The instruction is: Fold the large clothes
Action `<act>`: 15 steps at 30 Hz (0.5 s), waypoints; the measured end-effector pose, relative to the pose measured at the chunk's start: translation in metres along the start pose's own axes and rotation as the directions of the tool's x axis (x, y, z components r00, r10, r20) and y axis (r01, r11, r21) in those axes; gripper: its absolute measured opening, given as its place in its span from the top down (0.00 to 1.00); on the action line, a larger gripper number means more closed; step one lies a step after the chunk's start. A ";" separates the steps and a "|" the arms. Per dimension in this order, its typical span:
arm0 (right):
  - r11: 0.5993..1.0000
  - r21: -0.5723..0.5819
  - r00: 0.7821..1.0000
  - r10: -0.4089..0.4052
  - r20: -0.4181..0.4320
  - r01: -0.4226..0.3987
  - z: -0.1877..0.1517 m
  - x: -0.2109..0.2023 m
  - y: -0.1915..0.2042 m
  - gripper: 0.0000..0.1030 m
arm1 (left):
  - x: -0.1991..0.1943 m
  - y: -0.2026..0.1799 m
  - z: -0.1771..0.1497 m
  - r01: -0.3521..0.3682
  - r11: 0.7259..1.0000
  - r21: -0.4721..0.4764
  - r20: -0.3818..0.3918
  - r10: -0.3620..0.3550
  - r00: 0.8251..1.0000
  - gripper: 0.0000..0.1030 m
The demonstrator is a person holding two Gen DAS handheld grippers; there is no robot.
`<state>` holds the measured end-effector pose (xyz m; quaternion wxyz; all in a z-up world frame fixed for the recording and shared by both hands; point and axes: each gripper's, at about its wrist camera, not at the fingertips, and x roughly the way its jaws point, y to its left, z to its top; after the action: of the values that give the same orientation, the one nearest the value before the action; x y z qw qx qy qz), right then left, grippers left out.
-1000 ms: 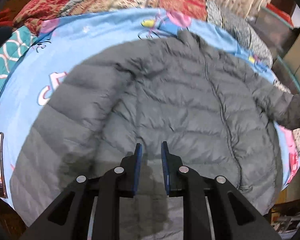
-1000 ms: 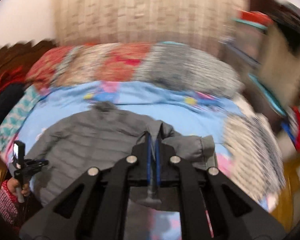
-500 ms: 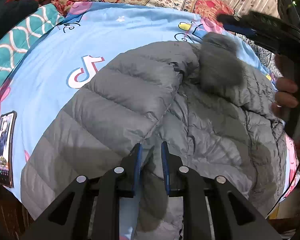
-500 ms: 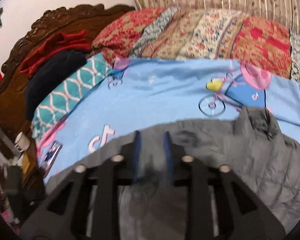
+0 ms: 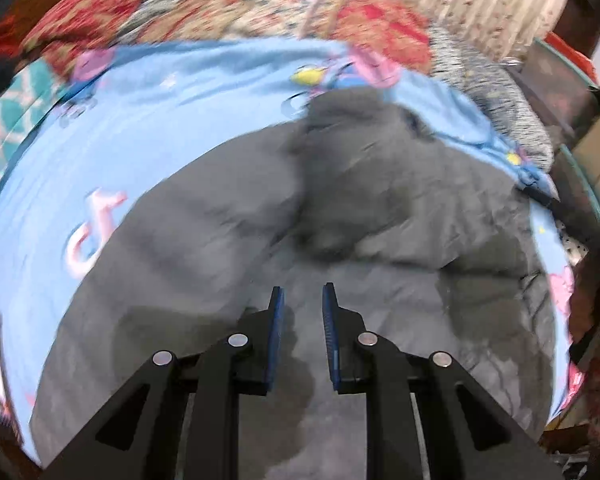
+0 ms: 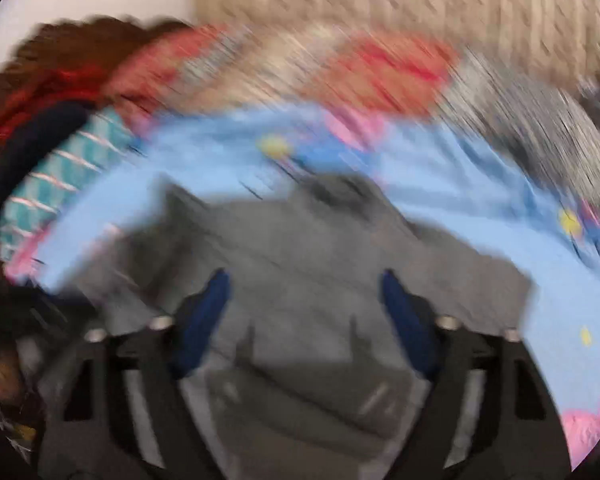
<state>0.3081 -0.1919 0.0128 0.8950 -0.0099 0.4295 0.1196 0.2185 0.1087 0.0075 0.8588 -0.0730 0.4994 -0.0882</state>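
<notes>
So you've got both sleeves folded onto the jacket (image 5: 340, 240); left hand-held gripper (image 5: 302, 300) and right hand-held gripper (image 6: 304, 292) both gape empty, body fold's left.

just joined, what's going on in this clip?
A person with a handheld gripper in each hand is folding a grey puffer jacket laid on a blue cartoon-print bedsheet. The left gripper hovers over the jacket's lower part, fingers slightly apart, holding nothing. The right gripper is wide open above the jacket; that view is motion-blurred.
</notes>
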 end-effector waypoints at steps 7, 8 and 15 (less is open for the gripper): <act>0.960 0.207 0.977 -0.158 -0.144 0.186 -0.034 0.039 -0.102 0.42 | 0.033 -0.070 0.024 0.069 0.993 0.094 0.012 -0.071 0.997 0.81; 0.947 0.222 0.968 -0.199 -0.152 0.230 -0.037 0.041 -0.112 0.42 | 0.048 -0.068 0.032 0.013 0.997 0.078 0.003 -0.013 1.000 0.81; 0.920 0.371 0.992 -0.118 -0.039 0.124 -0.048 0.005 -0.137 0.42 | 0.108 -0.001 0.057 -0.098 0.978 -0.186 -0.176 0.065 0.982 0.81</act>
<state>0.3052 -0.3300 -0.0330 0.8829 0.1326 0.4501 -0.0199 0.3211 0.0859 -0.0559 0.8050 -0.1280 0.5792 -0.0099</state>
